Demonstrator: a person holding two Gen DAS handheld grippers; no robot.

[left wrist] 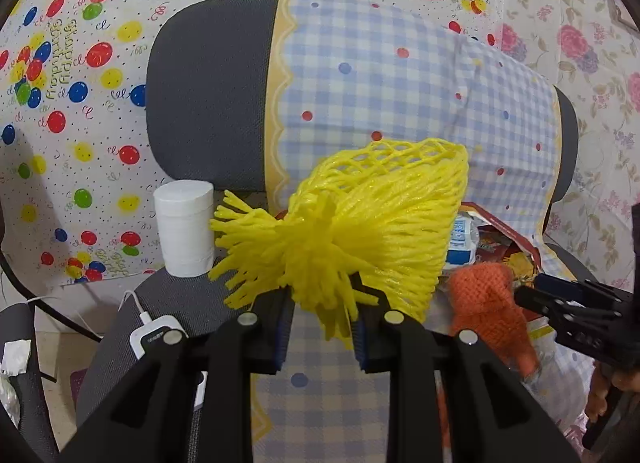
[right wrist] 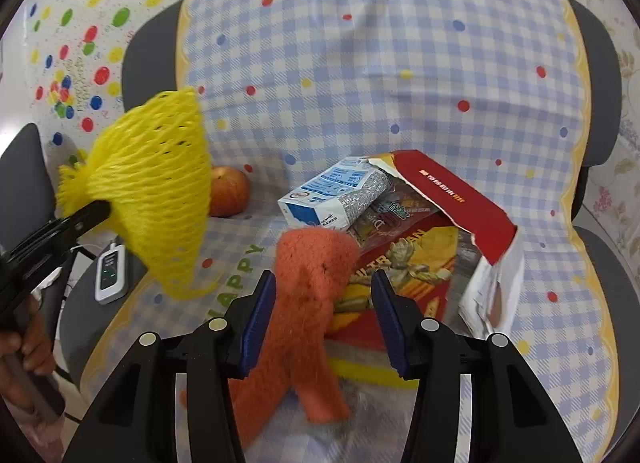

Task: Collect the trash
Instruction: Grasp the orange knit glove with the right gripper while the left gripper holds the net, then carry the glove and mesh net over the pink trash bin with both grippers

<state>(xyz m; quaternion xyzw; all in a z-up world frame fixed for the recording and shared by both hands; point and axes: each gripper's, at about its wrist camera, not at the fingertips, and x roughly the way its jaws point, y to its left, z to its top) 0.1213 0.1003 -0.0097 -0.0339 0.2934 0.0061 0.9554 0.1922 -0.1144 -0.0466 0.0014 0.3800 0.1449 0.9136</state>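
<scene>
While the left gripper (left wrist: 322, 327) pinches the tasselled end of a yellow foam fruit net (left wrist: 360, 231), lifted clear of the seat, the right gripper (right wrist: 324, 319) stands part-spread w/ an orange knit cloth (right wrist: 308, 295) between its pads; pad contact can't be told. Just beyond: torn red carton (right wrist: 452, 191) and blue-white milk box (right wrist: 332, 195) lying on the gingham cloth (right wrist: 400, 63) draped over the grey chair (left wrist: 208, 103). Apple (right wrist: 228, 191) sits near the chair back, left of the box. White roll (left wrist: 185, 227) upright on the seat's edge; white charger (left wrist: 154, 337) nearby.
</scene>
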